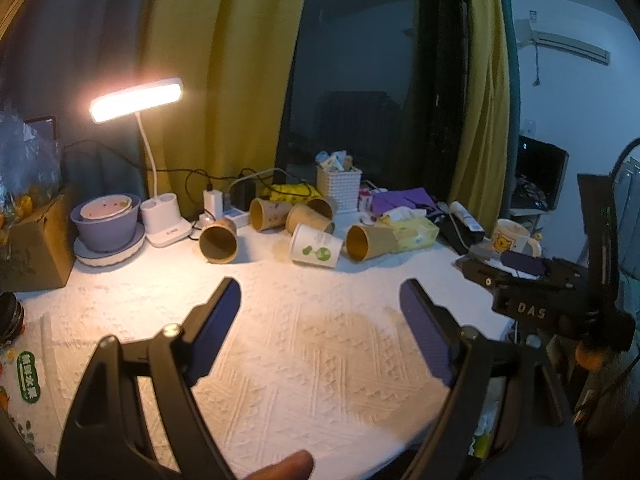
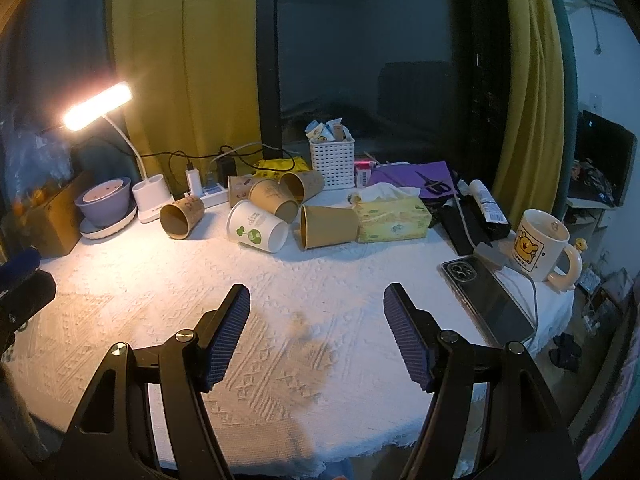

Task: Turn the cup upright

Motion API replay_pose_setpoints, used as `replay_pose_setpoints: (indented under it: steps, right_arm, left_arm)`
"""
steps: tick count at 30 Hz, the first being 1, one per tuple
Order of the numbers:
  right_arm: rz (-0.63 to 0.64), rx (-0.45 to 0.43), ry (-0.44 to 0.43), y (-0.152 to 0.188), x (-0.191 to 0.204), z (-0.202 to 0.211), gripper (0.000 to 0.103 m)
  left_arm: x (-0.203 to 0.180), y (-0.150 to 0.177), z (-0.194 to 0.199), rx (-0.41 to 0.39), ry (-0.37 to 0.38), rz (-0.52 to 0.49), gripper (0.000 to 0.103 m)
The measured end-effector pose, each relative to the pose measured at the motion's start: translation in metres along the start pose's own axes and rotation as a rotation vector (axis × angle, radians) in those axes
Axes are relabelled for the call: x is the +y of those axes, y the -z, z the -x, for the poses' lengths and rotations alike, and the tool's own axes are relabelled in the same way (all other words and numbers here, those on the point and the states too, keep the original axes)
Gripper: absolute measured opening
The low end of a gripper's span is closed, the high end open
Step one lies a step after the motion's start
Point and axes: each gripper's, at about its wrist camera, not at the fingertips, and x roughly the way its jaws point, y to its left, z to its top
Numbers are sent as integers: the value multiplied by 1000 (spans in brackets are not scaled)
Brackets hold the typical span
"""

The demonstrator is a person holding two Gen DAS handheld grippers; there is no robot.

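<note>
Several paper cups lie on their sides at the back of the white cloth. A white cup with green print (image 1: pixel 316 246) (image 2: pixel 257 227) lies in the middle. Brown cups lie to its left (image 1: pixel 218 240) (image 2: pixel 182 217) and right (image 1: pixel 370 242) (image 2: pixel 328 227), with more brown cups (image 1: pixel 310 216) (image 2: pixel 276 196) behind. My left gripper (image 1: pixel 320 294) is open and empty, above the cloth, well short of the cups. My right gripper (image 2: pixel 316 302) is open and empty too, also short of them. The right gripper's body (image 1: pixel 532 292) shows at the right of the left wrist view.
A lit desk lamp (image 1: pixel 138 98) and a purple bowl on a plate (image 1: pixel 108 220) stand back left by a cardboard box (image 1: pixel 36 244). A white basket (image 2: pixel 332 160), tissue box (image 2: pixel 394 216), mug (image 2: pixel 542 244) and phone (image 2: pixel 490 300) sit at the back and right.
</note>
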Motion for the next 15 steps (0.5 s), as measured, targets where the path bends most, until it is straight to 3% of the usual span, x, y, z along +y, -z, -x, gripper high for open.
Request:
replay_pose_setpoints:
  steps: [15]
  right_arm:
    - [16, 9, -1, 1, 8, -1, 73]
  left_arm:
    - [3, 2, 1, -3, -3, 7, 83]
